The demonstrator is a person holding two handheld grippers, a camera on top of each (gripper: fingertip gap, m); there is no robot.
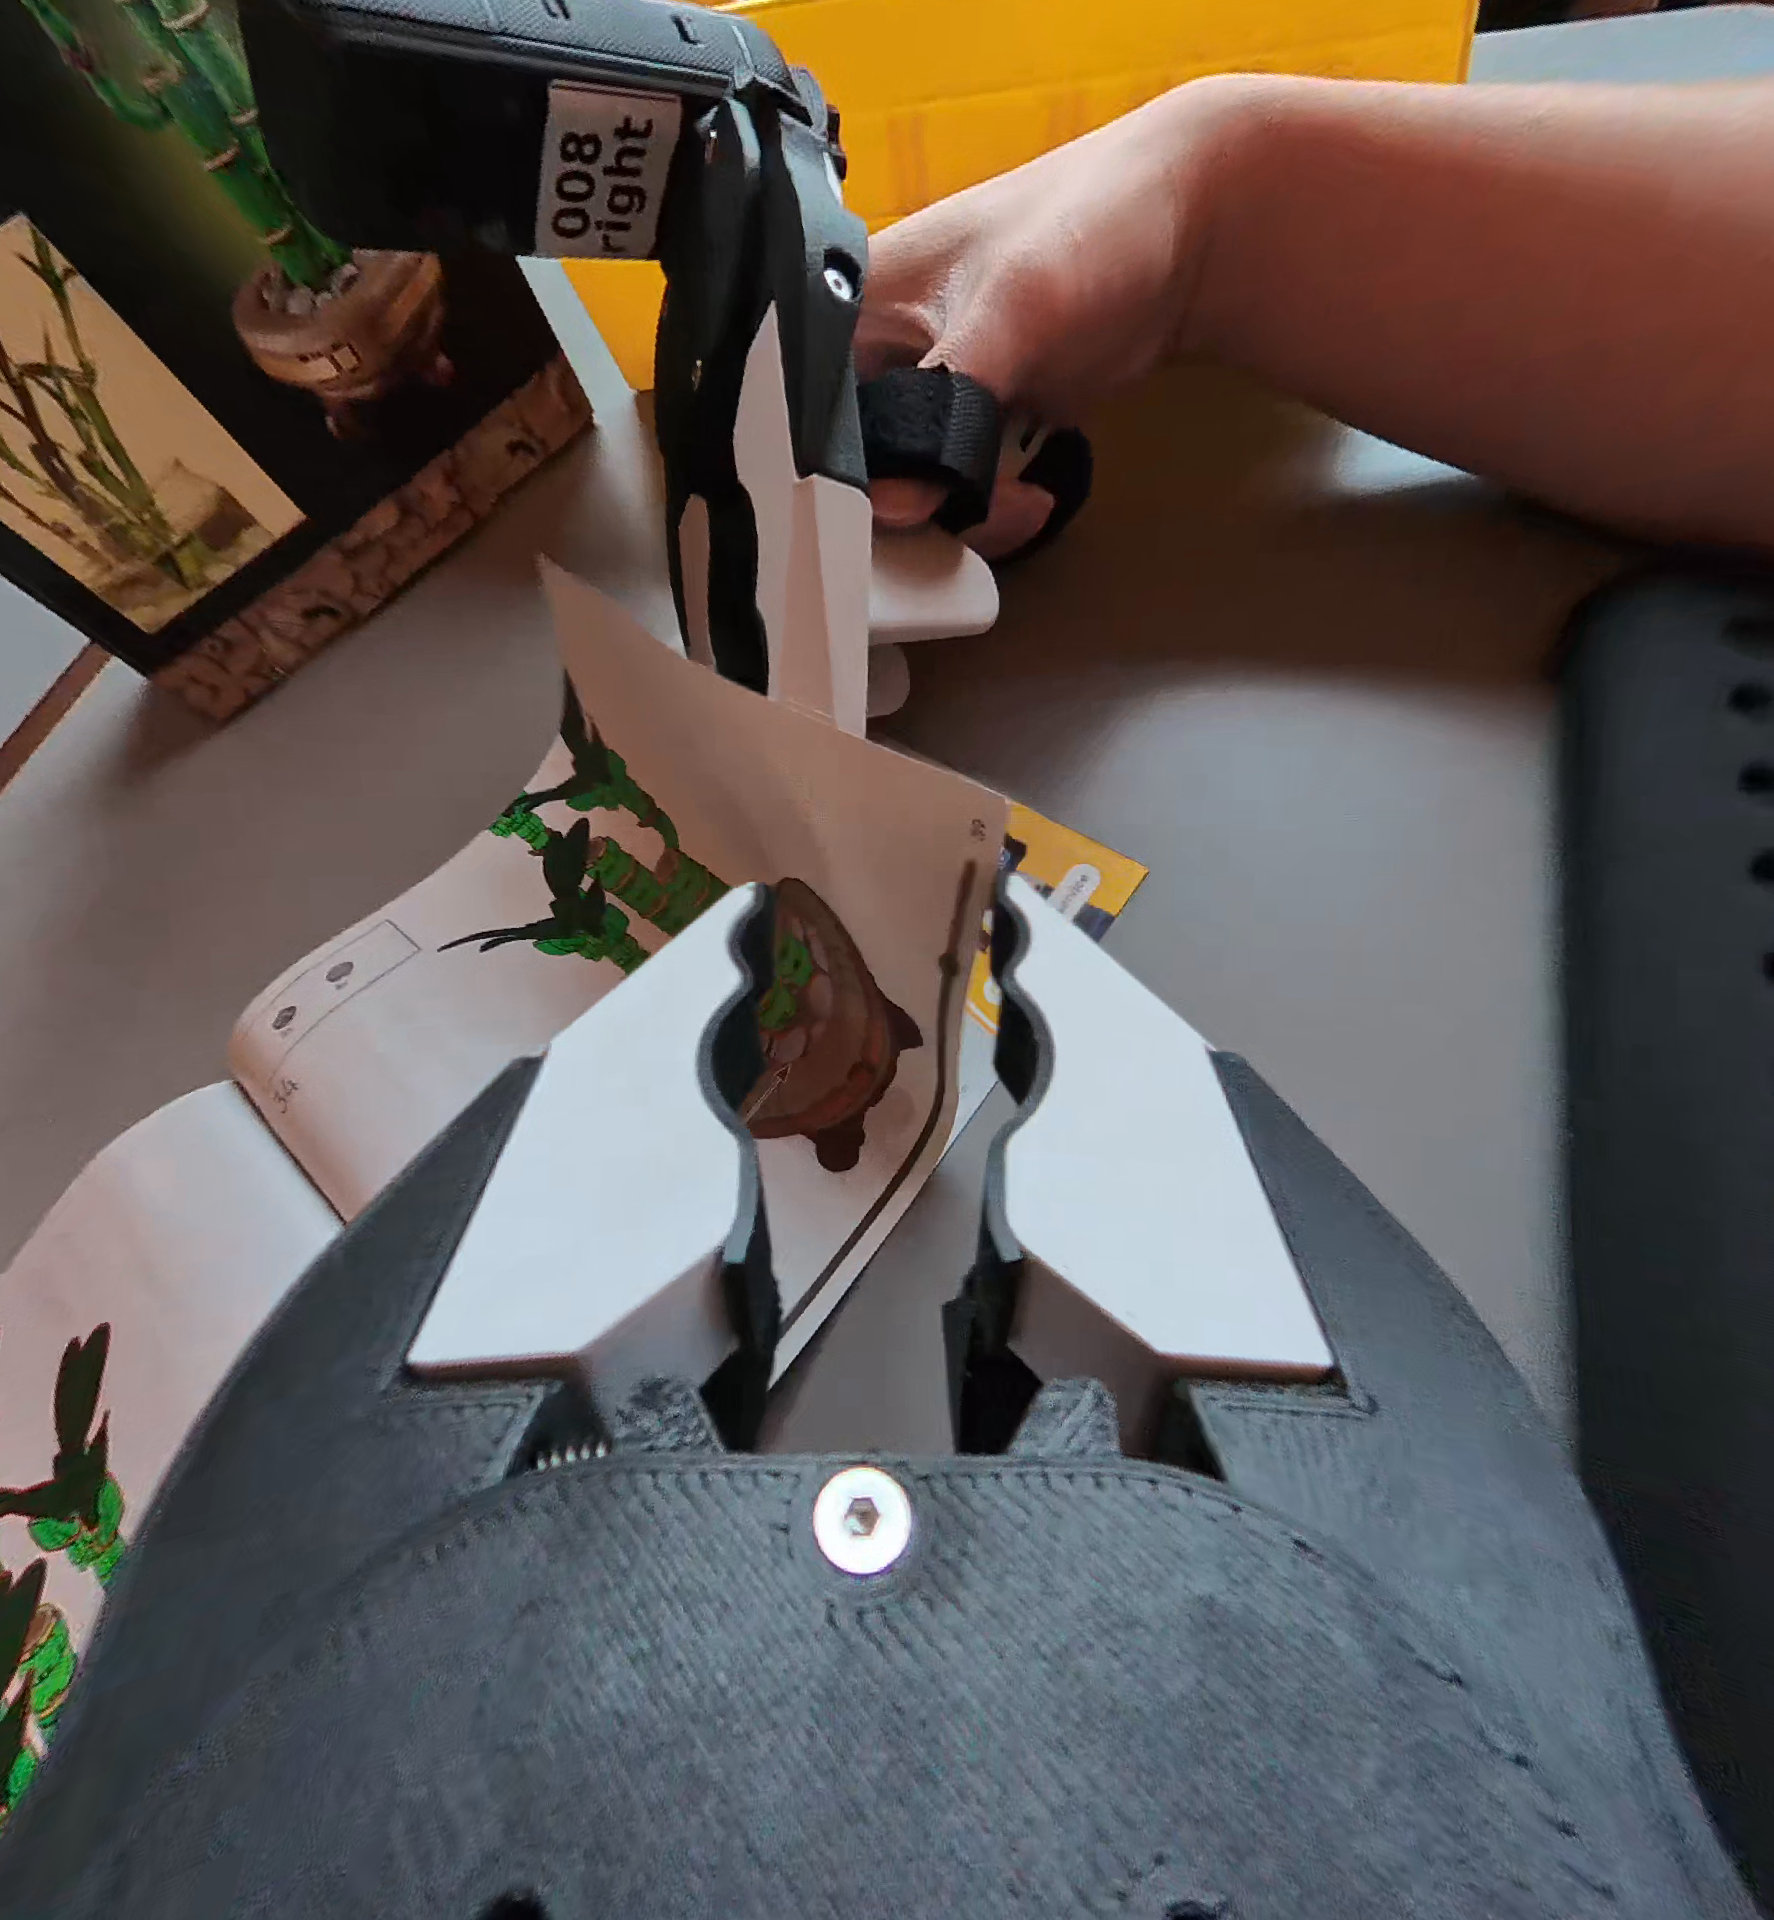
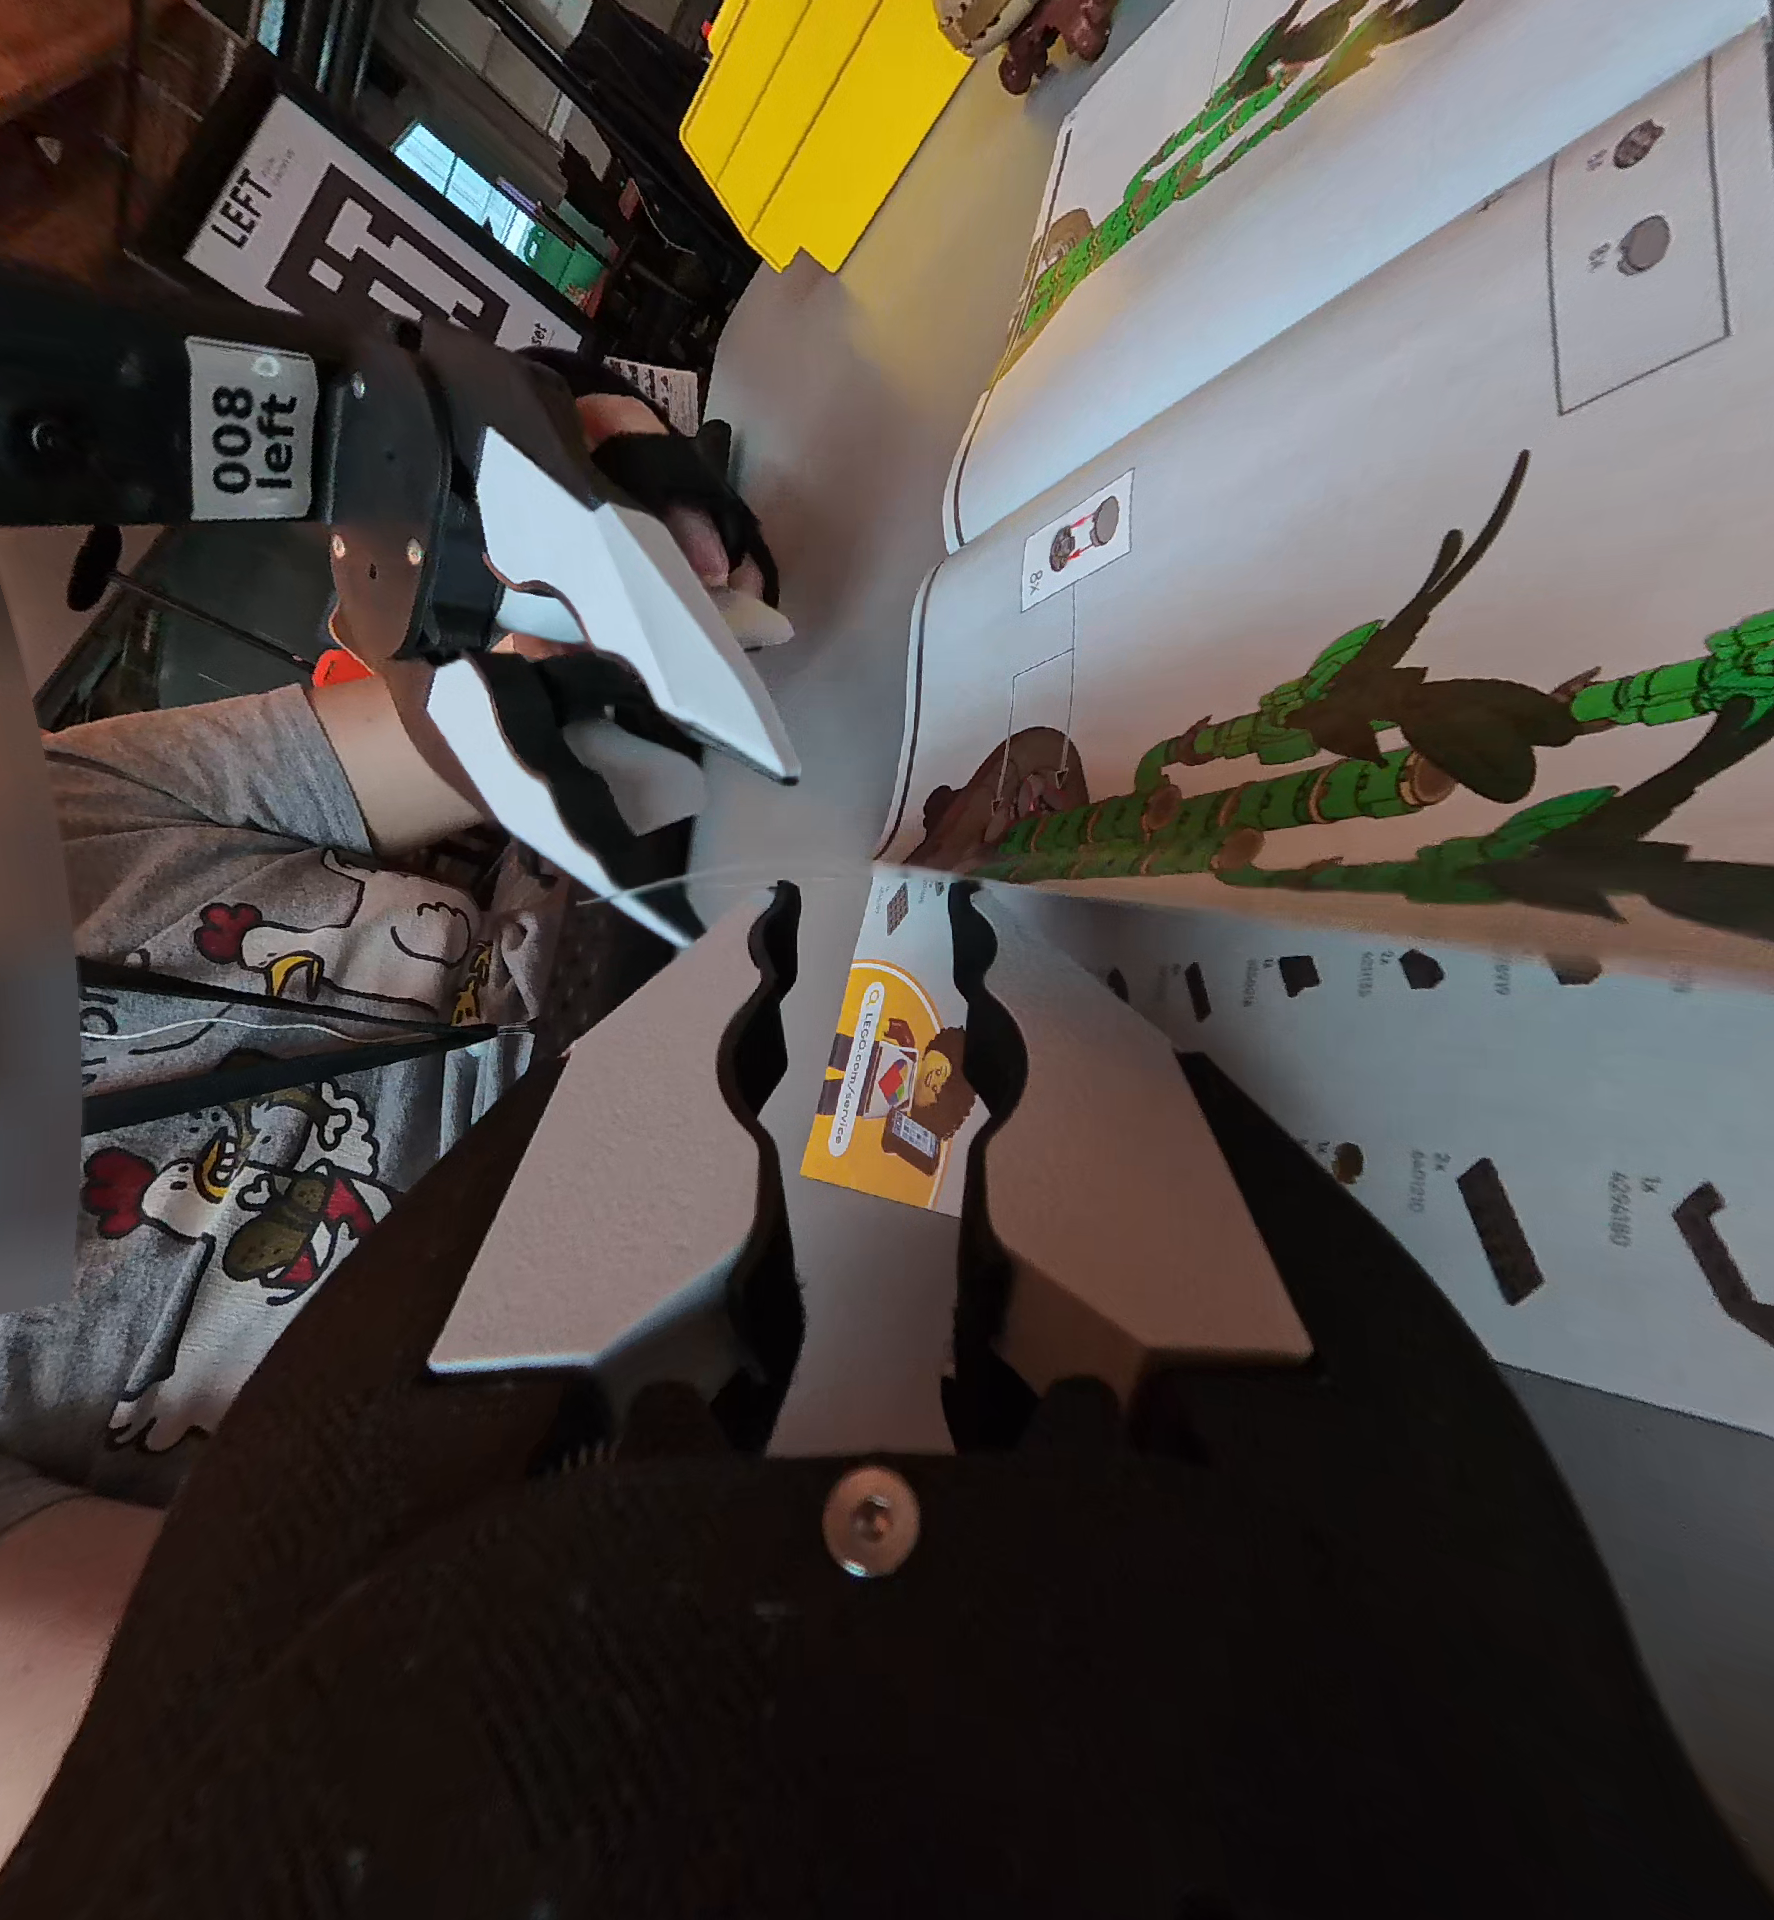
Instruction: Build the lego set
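Yellow folder (image 2: 821,125) flat on grey table (image 1: 1278,831), far side. Black perforated chair back (image 1: 1714,1143) at table's right edge.

Booklet (image 1: 363,1029) lies open on the table (image 1: 1278,831), one page (image 1: 841,935) raised between the left gripper (image 1: 872,997) in front and the right gripper (image 1: 810,675) behind. Box (image 1: 187,416) stands behind-left.

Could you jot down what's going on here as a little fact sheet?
Activity: turning a page of the instruction booklet
Left tool: open, a lifted page standing between its fingers
Right tool: open, at the lifted page's edge
Surface: grey table
Nearby: set's box, yellow tray
Loose bricks: none visible
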